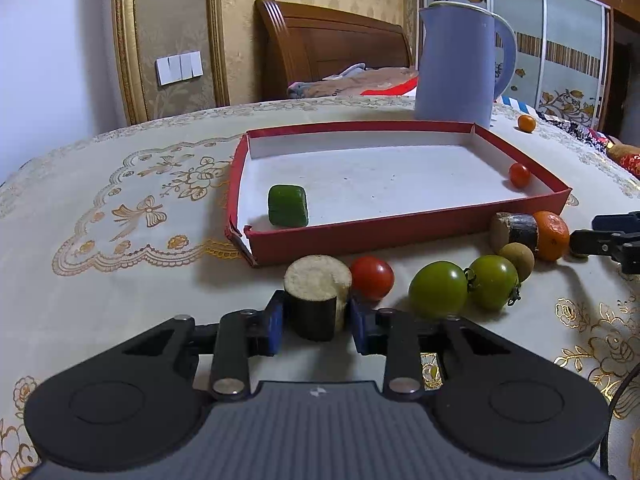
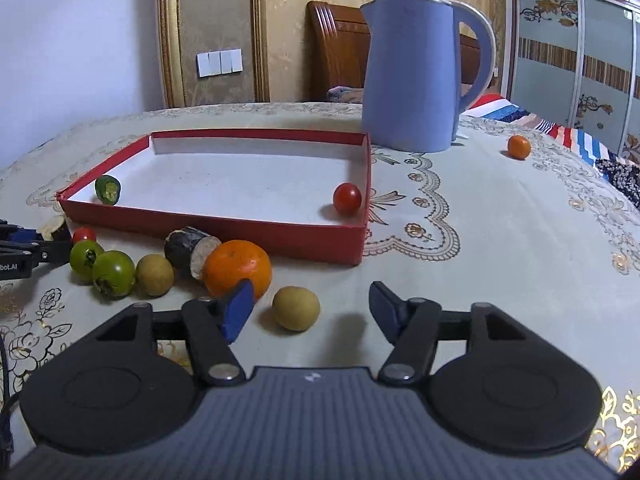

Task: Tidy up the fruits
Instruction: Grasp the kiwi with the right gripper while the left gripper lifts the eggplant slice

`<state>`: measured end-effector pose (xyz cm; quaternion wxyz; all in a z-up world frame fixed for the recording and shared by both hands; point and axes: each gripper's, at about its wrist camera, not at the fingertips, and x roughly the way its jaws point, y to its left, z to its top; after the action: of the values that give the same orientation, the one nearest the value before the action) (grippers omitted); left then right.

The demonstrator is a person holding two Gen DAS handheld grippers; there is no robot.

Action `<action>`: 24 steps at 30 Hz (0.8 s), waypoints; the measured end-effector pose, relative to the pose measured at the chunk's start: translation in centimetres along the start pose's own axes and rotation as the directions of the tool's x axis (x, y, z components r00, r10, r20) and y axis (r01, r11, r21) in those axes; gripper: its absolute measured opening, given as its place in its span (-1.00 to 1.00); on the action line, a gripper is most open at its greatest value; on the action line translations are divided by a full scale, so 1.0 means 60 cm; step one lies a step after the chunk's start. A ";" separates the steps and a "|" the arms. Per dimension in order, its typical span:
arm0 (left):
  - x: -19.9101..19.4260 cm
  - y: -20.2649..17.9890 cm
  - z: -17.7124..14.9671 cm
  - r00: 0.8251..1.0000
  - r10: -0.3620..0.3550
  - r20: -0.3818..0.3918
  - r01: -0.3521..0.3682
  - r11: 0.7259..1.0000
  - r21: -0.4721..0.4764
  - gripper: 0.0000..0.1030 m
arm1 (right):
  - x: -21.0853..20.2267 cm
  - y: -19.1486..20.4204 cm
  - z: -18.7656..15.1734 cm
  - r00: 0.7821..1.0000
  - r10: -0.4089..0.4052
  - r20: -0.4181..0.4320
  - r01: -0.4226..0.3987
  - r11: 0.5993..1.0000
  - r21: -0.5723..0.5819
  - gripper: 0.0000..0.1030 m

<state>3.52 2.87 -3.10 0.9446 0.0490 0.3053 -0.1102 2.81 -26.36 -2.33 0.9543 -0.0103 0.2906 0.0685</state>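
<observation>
The left gripper (image 1: pixel 316 318) clamps a dark-skinned, pale-cut sugarcane stub (image 1: pixel 316 300) on the patterned tablecloth (image 1: pixel 120 280) before the red cardboard tray (image 1: pixel 400 232) — the right gripper (image 2: pixel 312 306) stands open around a round tan longan (image 2: pixel 296 308).

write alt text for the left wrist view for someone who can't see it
The left gripper is shut on a dark-skinned cut cylinder standing on a patterned tablecloth. Beyond it, a red tomato and two green tomatoes lie before a red tray holding a green piece and a small red tomato.
</observation>
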 end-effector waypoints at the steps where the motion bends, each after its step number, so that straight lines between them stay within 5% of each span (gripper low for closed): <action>1: 0.000 0.000 0.000 1.000 -0.001 0.001 0.001 1.000 -0.001 -0.38 | 0.002 -0.002 0.001 1.000 0.008 -0.005 -0.008 1.000 0.006 0.01; 4: -0.001 0.005 0.000 1.000 -0.011 0.002 0.011 1.000 -0.015 -0.37 | 0.003 -0.010 -0.003 0.999 0.039 -0.030 -0.038 0.999 0.023 -0.38; 24: -0.001 0.005 0.000 1.000 -0.006 0.011 0.006 1.000 -0.016 -0.37 | 0.007 -0.008 -0.007 1.000 0.029 0.005 -0.029 1.000 0.008 -0.48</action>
<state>3.53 3.17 -3.04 0.9462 0.0398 0.3014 -0.1108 2.99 -26.83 -2.89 0.9539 -0.0021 0.2889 0.0815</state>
